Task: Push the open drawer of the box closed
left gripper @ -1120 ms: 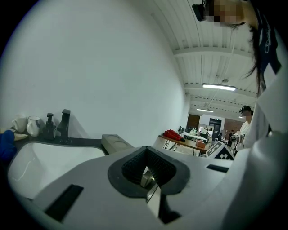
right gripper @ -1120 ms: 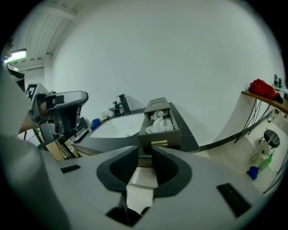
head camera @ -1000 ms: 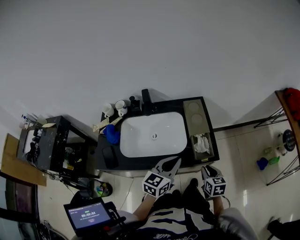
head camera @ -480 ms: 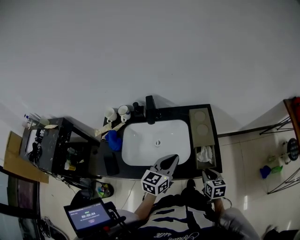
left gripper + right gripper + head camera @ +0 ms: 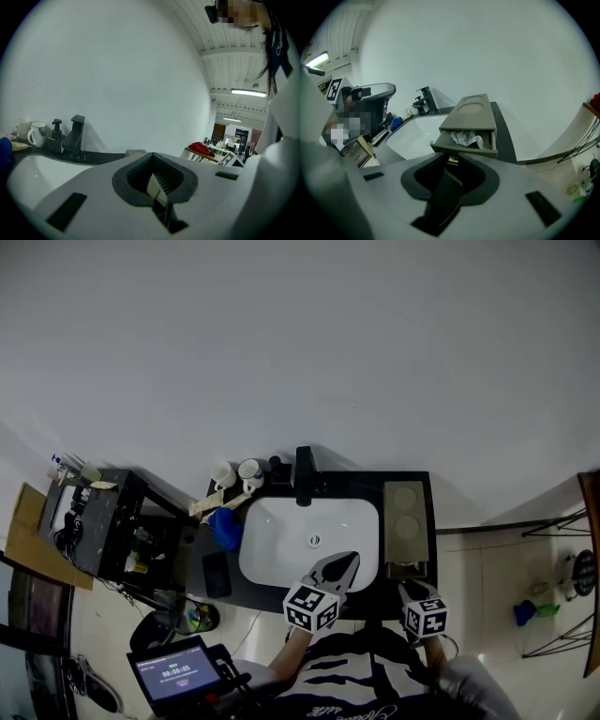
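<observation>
Right gripper view showed the drawer (image 5: 461, 149), partly out of the grey box (image 5: 471, 110) at frame centre with a white cloth (image 5: 467, 138) inside, probably light and easy-sliding, best pushed flat on its front, where the right gripper (image 5: 451, 164) pointed, jaws together like the left gripper (image 5: 154, 185).

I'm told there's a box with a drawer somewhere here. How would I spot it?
Find the white sink set in the black counter. At its right end lies the box: grey-beige, two round hollows on top. Nothing else there has a drawer, which stands open with something white and crumpled inside.
</observation>
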Available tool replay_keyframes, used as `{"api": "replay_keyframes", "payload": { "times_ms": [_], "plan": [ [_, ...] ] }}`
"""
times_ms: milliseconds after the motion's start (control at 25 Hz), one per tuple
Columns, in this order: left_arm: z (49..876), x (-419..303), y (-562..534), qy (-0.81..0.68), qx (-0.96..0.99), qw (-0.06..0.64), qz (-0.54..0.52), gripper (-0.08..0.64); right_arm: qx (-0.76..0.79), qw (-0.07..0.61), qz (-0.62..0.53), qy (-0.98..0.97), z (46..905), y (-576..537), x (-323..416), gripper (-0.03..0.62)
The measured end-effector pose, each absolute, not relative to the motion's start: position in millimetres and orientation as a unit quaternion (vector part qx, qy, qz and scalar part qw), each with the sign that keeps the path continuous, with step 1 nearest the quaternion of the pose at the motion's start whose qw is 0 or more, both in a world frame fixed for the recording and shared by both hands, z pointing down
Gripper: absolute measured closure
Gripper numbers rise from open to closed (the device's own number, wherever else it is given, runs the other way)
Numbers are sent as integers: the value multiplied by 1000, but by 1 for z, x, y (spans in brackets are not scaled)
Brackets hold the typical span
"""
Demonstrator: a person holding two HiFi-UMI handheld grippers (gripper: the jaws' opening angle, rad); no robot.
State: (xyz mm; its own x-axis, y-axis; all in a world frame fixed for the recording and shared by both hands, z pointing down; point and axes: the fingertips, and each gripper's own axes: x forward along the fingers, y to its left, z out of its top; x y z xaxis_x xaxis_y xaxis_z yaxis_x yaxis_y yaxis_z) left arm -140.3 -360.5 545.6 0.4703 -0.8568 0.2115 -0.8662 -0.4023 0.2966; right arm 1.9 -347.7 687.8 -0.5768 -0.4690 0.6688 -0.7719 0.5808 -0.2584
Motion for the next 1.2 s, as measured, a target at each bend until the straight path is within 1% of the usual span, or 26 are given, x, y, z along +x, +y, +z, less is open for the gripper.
{"api": "replay_keyframes", "payload": {
  "times_ms": [360,600,920,1200],
  "plan": [
    [545,-172,-380,-565,805,183,6,558,337,286,265,-857,694,-383,-14,515],
    [545,-170,-380,-564,805,184,5,558,335,280,263,-861,690,-385,-17,515],
    [543,-148,-360,-532,827,180,9,558,354,242,256,-866,663,-360,-15,515],
    [545,-129,-309,-494,851,179,18,558,393,159,254,-869,613,-320,-2,516]
  ]
}}
